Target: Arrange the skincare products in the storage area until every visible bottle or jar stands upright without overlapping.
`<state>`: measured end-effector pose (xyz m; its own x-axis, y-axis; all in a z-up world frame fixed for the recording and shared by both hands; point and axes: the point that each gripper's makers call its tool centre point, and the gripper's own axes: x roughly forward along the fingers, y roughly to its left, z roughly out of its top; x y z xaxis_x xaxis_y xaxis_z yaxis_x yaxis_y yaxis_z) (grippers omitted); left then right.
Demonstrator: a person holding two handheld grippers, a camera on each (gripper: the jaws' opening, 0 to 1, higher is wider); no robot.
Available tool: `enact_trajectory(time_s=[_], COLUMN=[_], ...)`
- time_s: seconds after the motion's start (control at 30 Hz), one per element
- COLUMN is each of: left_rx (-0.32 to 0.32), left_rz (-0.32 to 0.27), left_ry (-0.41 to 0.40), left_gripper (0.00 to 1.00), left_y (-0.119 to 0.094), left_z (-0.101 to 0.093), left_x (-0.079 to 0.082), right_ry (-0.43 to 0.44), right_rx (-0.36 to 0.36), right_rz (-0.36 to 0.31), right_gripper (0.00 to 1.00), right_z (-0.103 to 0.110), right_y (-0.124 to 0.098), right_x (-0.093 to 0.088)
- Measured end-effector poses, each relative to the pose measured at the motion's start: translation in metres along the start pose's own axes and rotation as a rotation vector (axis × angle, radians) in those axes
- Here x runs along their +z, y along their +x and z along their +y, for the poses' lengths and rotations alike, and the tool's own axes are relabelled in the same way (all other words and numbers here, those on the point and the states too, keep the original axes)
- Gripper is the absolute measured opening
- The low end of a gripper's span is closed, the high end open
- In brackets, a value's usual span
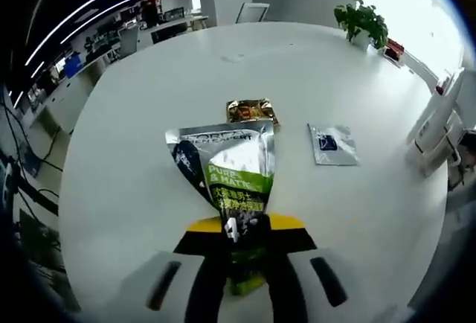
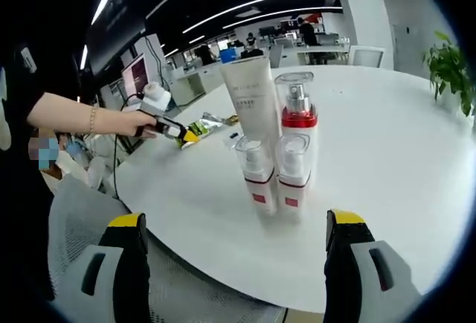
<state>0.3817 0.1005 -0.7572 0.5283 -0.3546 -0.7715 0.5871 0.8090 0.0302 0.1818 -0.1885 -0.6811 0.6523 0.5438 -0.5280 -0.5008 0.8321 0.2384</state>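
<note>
Closest to me in the left gripper view is the left gripper, its jaws closed on the lower end of a silver and green sachet. The sachet runs away from the jaws over the white table; I cannot tell whether its far end rests on the top or hangs just above it. Just beyond the sachet lies a gold packet, and beside the sachet, on the side toward the bright window, a small silver packet lies flat, apart from both.

In the right gripper view the right gripper hangs at the table edge with its jaws spread wide and nothing between them. Just beyond them stands the cluster of bottles: two small pump bottles in front, a taller bottle with a red collar and a white tube behind, all upright and packed close, some touching as far as I can tell. Well beyond the cluster, toward the person's arm, I see the left gripper with the sachet.

I judge I am in the middle of the sorting: the bottles already stand, and the sachet is the piece in hand. My next move calls for carrying it over near the cluster and putting it down without knocking a bottle or covering one. A sachet this limp will probably not stand alone, so I would lean it or lay it flat beside the bottles. The two packets are left to deal with.
</note>
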Motion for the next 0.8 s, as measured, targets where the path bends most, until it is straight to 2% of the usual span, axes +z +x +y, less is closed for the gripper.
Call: enact_trajectory(time_s=[0.1,0.17,0.23,0.27,0.4,0.57,0.8], left_rx=[-0.005,-0.006,-0.016,-0.018,-0.042,-0.064,-0.073], left_rz=[-0.035,-0.048,-0.067,-0.073,-0.125,-0.184,-0.234], left_ry=[-0.032,-0.049,-0.06,-0.062,-0.086,-0.104,-0.1], left_gripper=[0.16,0.15,0.15,0.14,0.13,0.11,0.1], left_y=[-0.012,-0.01,-0.02,-0.018,-0.036,-0.054,-0.075], left_z=[-0.005,-0.003,-0.01,-0.01,-0.02,-0.037,-0.05], left_x=[0.005,0.003,0.005,0.005,0.016,0.027,0.036], right_ry=[0.0,0.002,0.004,0.002,0.006,-0.004,-0.017], right_rx=[0.001,0.001,0.002,0.003,0.016,0.028,0.035], right_rz=[-0.005,-0.01,-0.02,-0.023,-0.04,-0.06,-0.101], right_gripper=[1.0,1.0,1.0,1.0,1.0,1.0,1.0], right_z=[0.0,0.001,0.001,0.002,0.004,0.009,0.01], right_y=[0.0,-0.001,-0.002,-0.003,-0.005,-0.009,-0.013], right_x=[0.001,0.002,0.004,0.004,0.006,0.012,0.024])
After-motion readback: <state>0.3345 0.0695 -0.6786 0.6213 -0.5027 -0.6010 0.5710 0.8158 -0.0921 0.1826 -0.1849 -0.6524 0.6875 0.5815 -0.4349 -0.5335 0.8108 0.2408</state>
